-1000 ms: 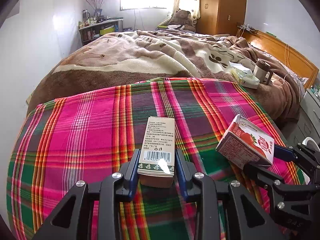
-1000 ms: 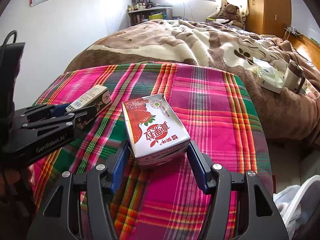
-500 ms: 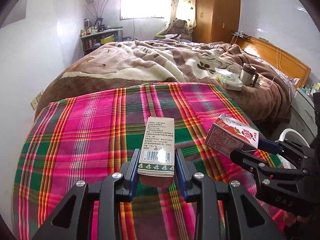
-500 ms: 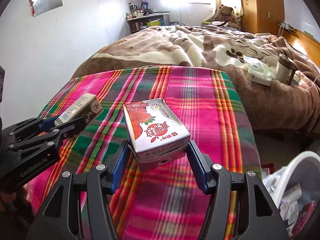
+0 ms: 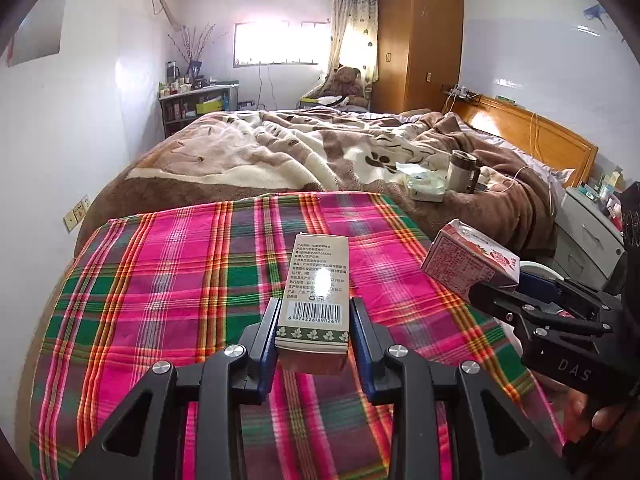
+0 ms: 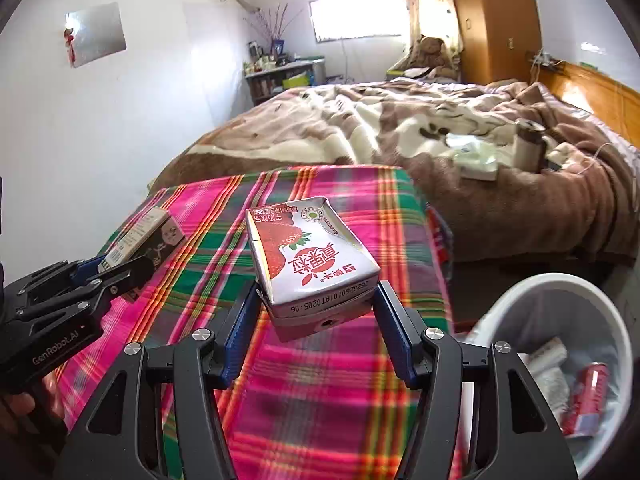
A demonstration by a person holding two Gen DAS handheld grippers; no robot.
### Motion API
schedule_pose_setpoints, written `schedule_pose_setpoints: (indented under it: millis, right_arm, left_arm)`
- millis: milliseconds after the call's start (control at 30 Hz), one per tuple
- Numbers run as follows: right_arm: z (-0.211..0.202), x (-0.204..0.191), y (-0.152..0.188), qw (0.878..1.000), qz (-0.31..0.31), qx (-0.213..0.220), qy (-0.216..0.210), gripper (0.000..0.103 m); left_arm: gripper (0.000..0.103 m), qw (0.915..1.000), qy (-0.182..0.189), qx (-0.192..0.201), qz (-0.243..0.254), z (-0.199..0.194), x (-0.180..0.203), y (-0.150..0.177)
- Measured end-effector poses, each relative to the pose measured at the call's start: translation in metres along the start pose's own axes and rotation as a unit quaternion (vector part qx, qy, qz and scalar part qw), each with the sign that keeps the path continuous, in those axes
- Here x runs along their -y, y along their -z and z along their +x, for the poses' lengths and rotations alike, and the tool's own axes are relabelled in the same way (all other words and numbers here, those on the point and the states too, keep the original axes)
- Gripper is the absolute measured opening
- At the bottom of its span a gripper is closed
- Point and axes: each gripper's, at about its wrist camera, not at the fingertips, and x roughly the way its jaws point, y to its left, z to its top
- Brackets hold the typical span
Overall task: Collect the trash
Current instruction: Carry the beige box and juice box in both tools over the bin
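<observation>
Bedroom, plaid cloth [image 5: 168, 280] over the foot of a bed, brown blanket [image 5: 280, 152] beyond it. Your left claw [image 5: 314, 328] is pinching a beige carton [image 5: 316, 292] by its barcode end, both blue pads pressed to its sides, carton held above the cloth near the middle of its near edge. Your right claw [image 6: 318, 312] is pinching a strawberry milk carton [image 6: 310, 256], pads on both sides of its base, print upside down to the camera, held above the cloth's right edge. In the left view that milk carton [image 5: 472, 264] sits right of the beige one, apart, not touching. White bin [image 6: 520, 300] on the floor just off the cloth's right edge, with a red can [image 6: 588, 396] and white wrappers [image 6: 548, 356] inside. Mug [image 5: 462, 170] and tissue pack [image 5: 424, 188] on the blanket near the bed's right edge.
</observation>
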Motion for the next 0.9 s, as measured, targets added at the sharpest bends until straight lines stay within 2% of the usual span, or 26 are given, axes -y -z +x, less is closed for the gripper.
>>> schedule_pose_setpoints:
  millis: [267,533,900]
  right_arm:
    - [-0.030,0.016,0.007,1.000,0.006,0.026,0.015,0.060]
    - [-0.063,0.047,0.020,0.997,0.028,0.049,0.045,0.060]
    - [-0.085,0.105,0.042,0.989,0.075,0.044,0.116,0.060]
  left_arm:
    - [0.033,0.9997,0.016,0.017,0.012,-0.028,0.033,0.007]
    - [0.033,0.9974,0.058,0.034,0.028,-0.051,0.075,0.011]
    - [0.033,0.9910,0.120,0.021,0.056,-0.042,0.143,0.020]
